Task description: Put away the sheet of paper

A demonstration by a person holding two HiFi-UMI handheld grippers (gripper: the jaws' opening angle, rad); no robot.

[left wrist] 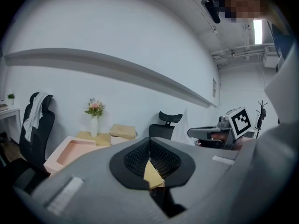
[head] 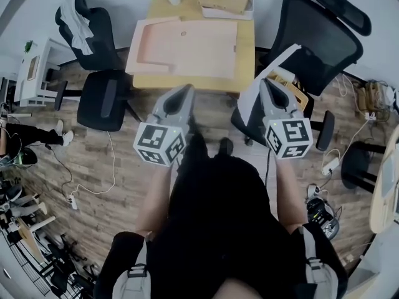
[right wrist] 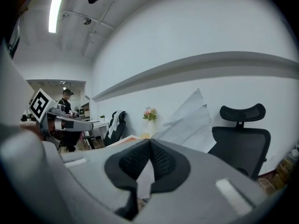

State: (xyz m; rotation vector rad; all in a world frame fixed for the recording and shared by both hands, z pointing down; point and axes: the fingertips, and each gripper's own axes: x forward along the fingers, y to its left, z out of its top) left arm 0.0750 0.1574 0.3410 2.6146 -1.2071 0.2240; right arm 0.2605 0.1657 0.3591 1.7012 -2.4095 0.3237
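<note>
Left gripper (left wrist: 149,140) fingers clenched empty, right gripper (right wrist: 149,141) fingers clamping one sheet of paper (right wrist: 189,118), one table (head: 246,58) ahead

On my feeds: left gripper (head: 187,89) and right gripper (head: 264,81) are both grey, wedge-shaped shells. Each carries a white marker cube (head: 159,143) printed with black square codes. The pads (left wrist: 135,160) are black with a mesh texture. The person wears a black top (head: 215,210) – grey shoulder straps (head: 134,271) lie over it.
</note>
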